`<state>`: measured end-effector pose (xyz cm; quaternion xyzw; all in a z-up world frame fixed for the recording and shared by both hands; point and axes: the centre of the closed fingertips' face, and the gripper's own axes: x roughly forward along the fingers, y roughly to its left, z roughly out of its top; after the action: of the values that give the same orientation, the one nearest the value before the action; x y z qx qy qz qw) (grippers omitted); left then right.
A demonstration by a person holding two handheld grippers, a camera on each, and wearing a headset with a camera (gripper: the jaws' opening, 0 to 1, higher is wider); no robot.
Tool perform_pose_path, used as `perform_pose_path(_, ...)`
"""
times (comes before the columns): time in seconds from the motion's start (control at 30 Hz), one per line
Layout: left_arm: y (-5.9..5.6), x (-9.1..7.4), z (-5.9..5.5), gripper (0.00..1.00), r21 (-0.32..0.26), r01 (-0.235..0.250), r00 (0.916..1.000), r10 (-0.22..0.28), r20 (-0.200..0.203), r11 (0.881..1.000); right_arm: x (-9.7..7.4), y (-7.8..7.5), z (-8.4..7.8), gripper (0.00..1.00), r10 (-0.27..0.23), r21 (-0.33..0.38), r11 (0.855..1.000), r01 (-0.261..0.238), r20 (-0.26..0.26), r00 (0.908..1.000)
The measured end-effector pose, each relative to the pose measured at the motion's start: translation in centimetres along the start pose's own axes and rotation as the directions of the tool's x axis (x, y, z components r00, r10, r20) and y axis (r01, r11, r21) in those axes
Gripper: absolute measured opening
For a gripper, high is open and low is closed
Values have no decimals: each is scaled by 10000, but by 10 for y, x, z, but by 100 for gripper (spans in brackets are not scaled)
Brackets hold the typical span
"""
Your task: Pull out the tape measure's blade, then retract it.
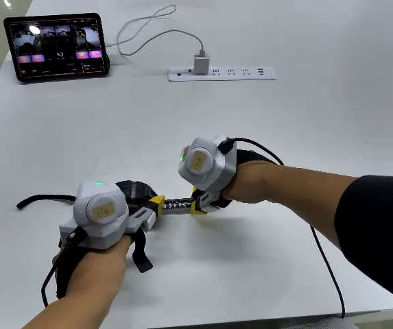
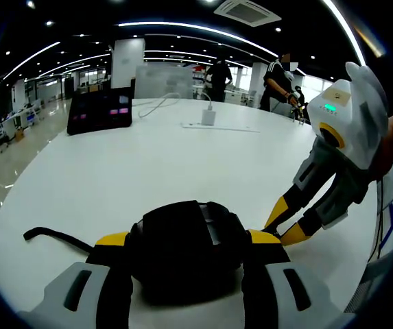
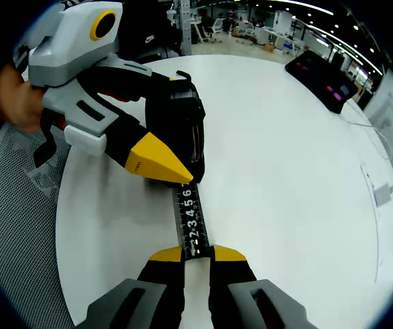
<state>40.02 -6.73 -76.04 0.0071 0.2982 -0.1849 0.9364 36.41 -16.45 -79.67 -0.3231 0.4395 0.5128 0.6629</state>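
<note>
Few marks of blade (image 3: 191, 218) out from tape measure (image 3: 182, 116), which lies on white table (image 1: 251, 137) near front edge. Left gripper (image 2: 188, 238) closed around tape measure; right gripper (image 3: 197, 255) pinched on blade tip. Pull-out seems just begun: more pulling, then whole retract, still left

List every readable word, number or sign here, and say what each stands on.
"2 3 4 5 6": printed on the blade of the tape measure, in the right gripper view.
Tablet screen: any text is too small to read.
Power strip: any markings are too small to read.
</note>
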Motion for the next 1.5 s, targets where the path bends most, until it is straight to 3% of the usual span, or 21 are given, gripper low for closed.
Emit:
perform_pose_path(0.23, 0, 0, 1, 60, -94, -22, 9999, 23, 100, 10000, 1, 1, 2, 8, -28, 63, 10000, 27, 111, 9999)
perform_pose_path(0.5, 1, -1, 1, 60, -156, 90, 9998, -87, 179, 9998, 0, 1, 4, 8, 13, 527, 9986, -46, 635, 9980)
perform_pose_path(1.03, 2, 0, 1, 60, -215, 188, 9996, -184, 204, 9996, 3, 2, 10, 9, 179, 231, 9995, -200, 868, 9961)
perform_pose_path(1.5, 1, 0, 2, 60, -265, 186, 9996, -181, 202, 9995, 5, 1, 18, 9, 430, 477, 9977, -482, 1043, 9936)
